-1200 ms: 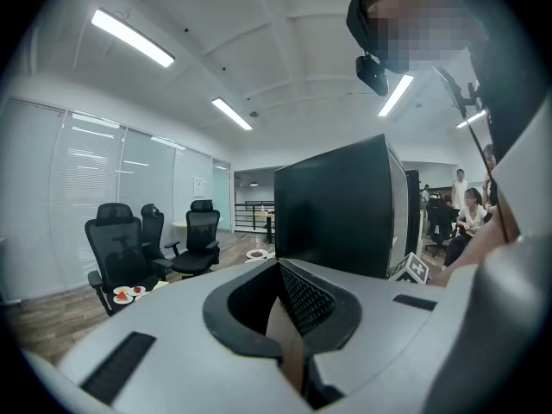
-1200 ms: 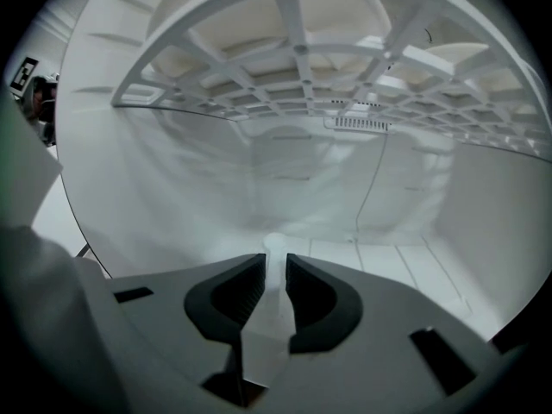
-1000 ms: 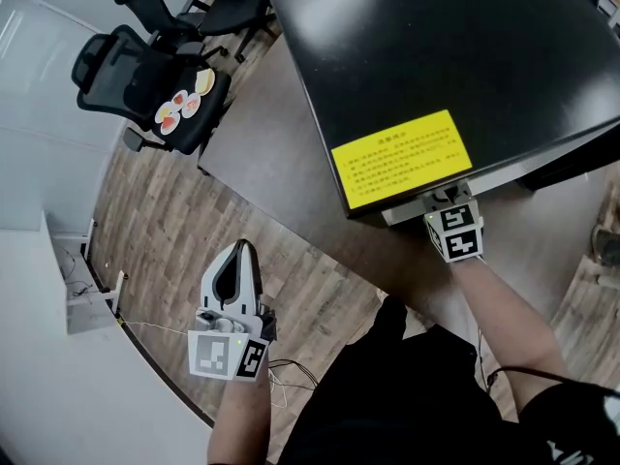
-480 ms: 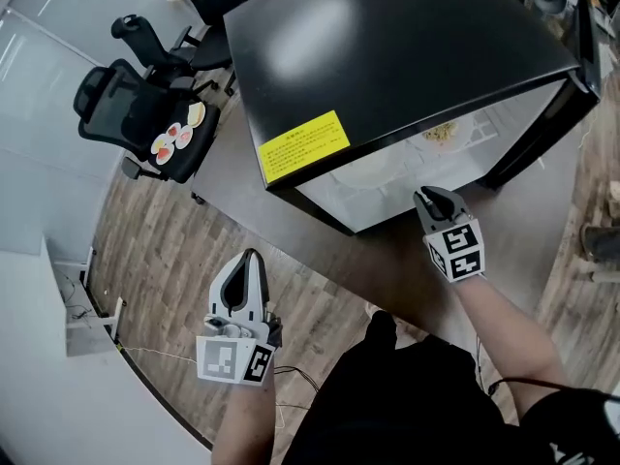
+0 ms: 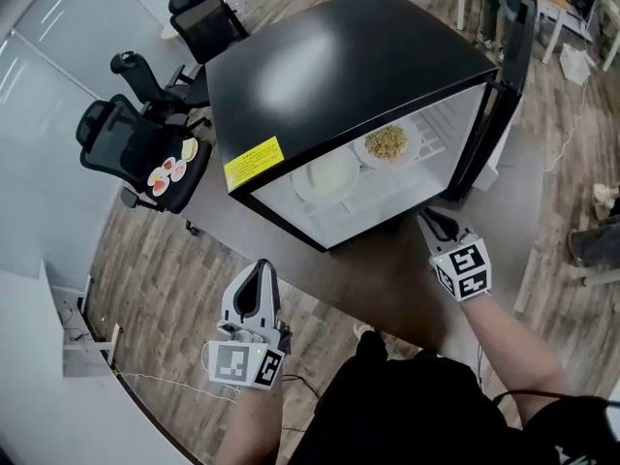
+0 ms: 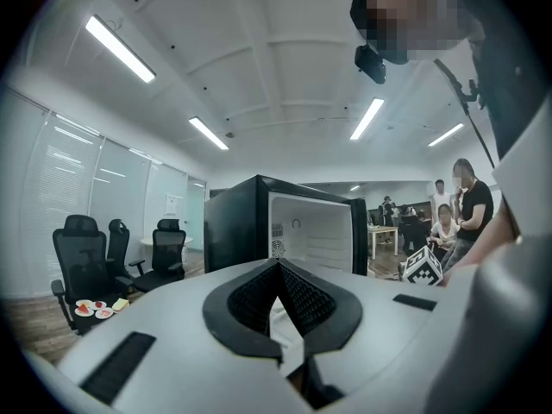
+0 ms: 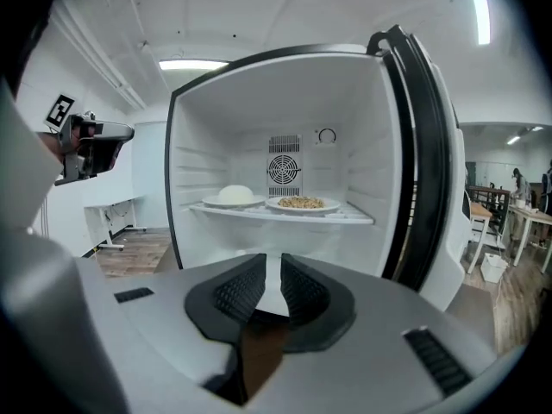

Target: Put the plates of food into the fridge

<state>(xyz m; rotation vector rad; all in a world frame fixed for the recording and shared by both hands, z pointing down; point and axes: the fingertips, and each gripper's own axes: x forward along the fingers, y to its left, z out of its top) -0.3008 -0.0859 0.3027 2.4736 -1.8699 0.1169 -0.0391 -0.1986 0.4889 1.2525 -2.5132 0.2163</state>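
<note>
My left gripper is nearest me, jaws pinched together at the tips with nothing in them. My right gripper sits just before the open fridge, jaws a narrow slit apart and empty.

Past them, two plates already stand side by side on the fridge's shelf. The plate with the white mound is on the left and the plate of brownish food on the right.

Farther off, well to the left of the fridge, the office chair carries the remaining plates of food on its seat. I judge that is where I go next. Those plates lie ahead and to the left of my left jaws, which point at the fridge. So the left hand is the nearer one, and it would have to swing left and open before it can take a rim.
</note>
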